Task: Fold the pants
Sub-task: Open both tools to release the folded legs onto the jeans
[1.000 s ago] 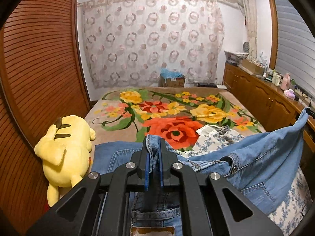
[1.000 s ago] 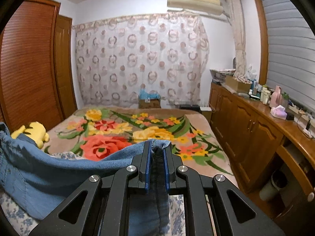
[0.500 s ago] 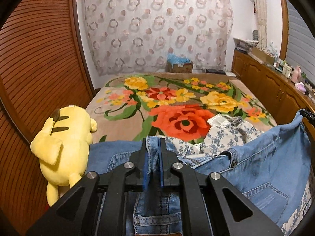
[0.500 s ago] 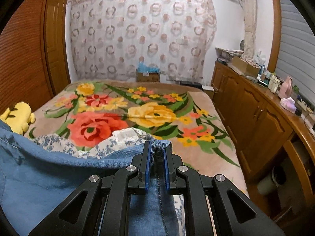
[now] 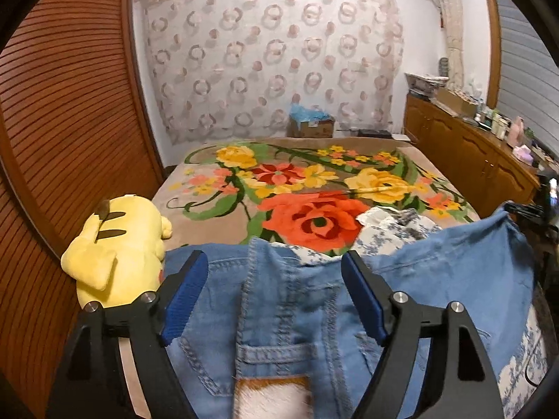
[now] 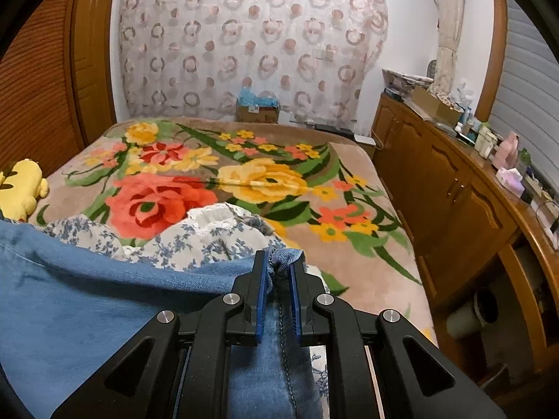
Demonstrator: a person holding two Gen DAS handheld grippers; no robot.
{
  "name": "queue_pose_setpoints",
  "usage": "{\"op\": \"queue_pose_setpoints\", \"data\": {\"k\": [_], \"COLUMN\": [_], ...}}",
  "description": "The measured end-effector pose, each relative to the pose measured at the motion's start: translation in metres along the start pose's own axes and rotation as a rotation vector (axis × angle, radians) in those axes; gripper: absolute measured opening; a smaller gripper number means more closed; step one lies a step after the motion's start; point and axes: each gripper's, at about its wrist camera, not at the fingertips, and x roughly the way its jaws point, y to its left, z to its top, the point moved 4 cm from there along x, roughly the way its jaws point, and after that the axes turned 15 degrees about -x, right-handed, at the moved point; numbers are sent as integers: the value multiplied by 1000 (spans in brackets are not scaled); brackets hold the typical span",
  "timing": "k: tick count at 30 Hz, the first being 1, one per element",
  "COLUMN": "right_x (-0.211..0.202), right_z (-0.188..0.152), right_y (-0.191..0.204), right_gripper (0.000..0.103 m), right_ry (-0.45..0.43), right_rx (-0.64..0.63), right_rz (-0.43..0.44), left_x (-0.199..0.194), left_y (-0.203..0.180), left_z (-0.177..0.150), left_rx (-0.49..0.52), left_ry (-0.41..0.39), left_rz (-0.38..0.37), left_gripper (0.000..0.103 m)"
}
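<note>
The blue denim pants (image 5: 279, 300) lie across the near end of the bed, waistband and belt loop between my left fingers. My left gripper (image 5: 274, 265) is open wide, its blue pads apart on either side of the waistband and not holding it. The pants also show in the right wrist view (image 6: 104, 307), stretched out to the left. My right gripper (image 6: 278, 262) is shut on a bunched edge of the denim.
A floral bedspread (image 5: 307, 188) covers the bed. A blue-flowered white garment (image 6: 216, 237) lies just beyond the pants. A yellow plush toy (image 5: 118, 244) sits at the left edge by the wooden wardrobe (image 5: 63, 132). A wooden cabinet (image 6: 454, 188) runs along the right.
My left gripper has opened and let go of the waistband. Both views have dipped lower toward the bed. The right gripper stays clamped on the denim.
</note>
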Motion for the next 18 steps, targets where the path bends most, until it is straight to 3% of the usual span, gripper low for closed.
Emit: {"op": "queue_pose_setpoints", "data": {"k": [7,12,18], "right_x": [5,-26,-73], "right_z": [5,0,-45], "right_y": [3,-2,-5], "right_gripper": [12,38,40], "right_ry": [34,-19,-37], "right_rx": [10,41,65], "right_rz": [2,37,109], "left_x": [-9,-14,-14], "left_y": [-27,-56,-92], "left_z": [-19,-38,-67], "left_rx": [32,52,93], "left_ry": [14,42,97], "left_rz": [-57,-134,-207], "left_gripper": [79,79,79]}}
